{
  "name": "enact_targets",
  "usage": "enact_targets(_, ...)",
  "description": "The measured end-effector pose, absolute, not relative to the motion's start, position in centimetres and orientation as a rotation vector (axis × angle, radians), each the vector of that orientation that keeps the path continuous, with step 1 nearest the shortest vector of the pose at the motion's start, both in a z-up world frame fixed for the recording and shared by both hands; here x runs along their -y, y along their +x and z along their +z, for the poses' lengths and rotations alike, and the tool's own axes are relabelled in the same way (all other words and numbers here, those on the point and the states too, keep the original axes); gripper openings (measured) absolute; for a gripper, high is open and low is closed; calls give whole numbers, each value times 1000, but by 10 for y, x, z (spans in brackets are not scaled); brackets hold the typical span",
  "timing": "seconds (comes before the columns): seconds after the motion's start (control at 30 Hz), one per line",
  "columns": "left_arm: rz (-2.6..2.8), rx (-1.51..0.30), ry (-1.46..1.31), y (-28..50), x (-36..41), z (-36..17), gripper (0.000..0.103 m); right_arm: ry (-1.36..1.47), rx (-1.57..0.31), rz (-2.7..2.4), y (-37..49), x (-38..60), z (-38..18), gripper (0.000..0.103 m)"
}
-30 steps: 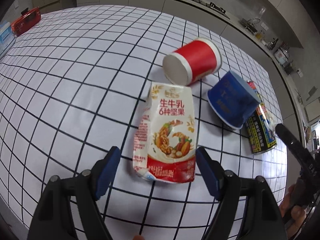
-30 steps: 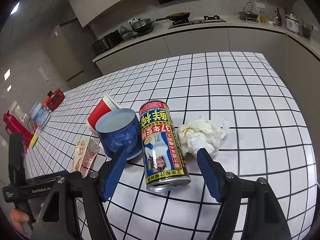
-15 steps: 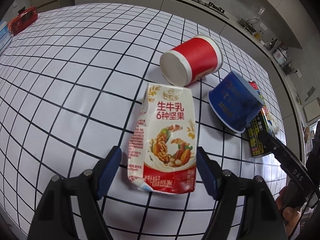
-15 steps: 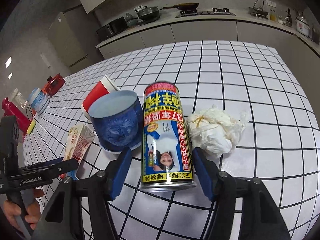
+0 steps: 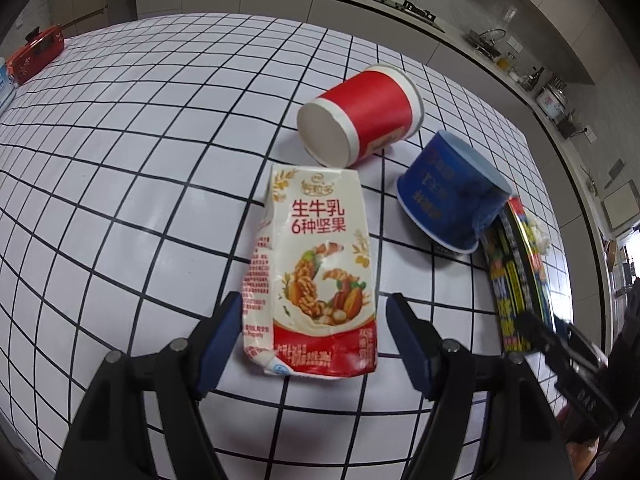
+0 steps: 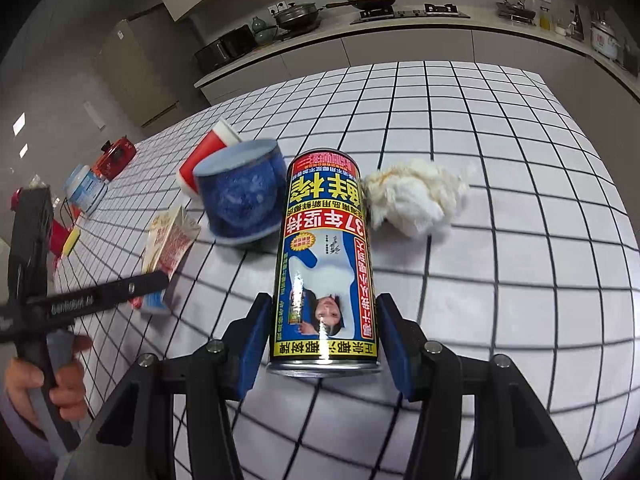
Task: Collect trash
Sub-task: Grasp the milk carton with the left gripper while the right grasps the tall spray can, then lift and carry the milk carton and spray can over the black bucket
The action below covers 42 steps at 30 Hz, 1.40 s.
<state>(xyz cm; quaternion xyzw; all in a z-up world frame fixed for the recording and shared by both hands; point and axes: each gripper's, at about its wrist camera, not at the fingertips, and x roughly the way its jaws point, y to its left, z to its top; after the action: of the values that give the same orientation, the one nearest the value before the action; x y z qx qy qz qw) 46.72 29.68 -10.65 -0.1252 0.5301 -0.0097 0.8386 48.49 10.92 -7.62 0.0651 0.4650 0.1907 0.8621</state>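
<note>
A flattened white-and-red milk carton (image 5: 316,264) lies on the grid-pattern table between the jaws of my left gripper (image 5: 314,308). The jaws are closing, with a gap still on each side of the carton. A tall can (image 6: 324,248) lies on its side between the pads of my right gripper (image 6: 324,304). Those jaws are closing too and stand just beside the can's walls. A tipped red paper cup (image 5: 360,116), an overturned blue cup (image 5: 448,196) and a crumpled white tissue wad (image 6: 416,196) lie close by.
A red box (image 5: 36,52) and a blue-lidded tub (image 6: 84,188) sit at the table's far left edge. A kitchen counter with a stove and pans (image 6: 400,12) runs behind the table. A hand (image 6: 48,384) holds the left gripper's handle.
The right gripper came down and forward over the can and its jaws narrowed a lot. The left jaws narrowed slightly around the carton, which now reaches deeper between them.
</note>
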Motion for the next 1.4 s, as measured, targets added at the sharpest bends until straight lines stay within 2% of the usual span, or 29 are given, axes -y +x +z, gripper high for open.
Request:
enact_targets(0.37, -6, -1131, -243, 485, -293, -115, 74, 172, -967, 383, 513, -113, -74, 57)
enact_targets(0.4, -9, -1129, -241, 485, -293, -115, 73, 175, -973, 383, 516, -115, -76, 57)
enact_targets(0.47, -18, -1117, -240, 484, -294, -114, 66, 172, -978, 381, 518, -118, -78, 57)
enact_targets(0.87, -46, -1078, -246, 472, -297, -110, 65, 174, -988, 372, 520, -122, -85, 56)
enact_targets(1.4, -63, -1005, -220, 443, -281, -86, 65, 217, -919, 391, 493, -104, -64, 55)
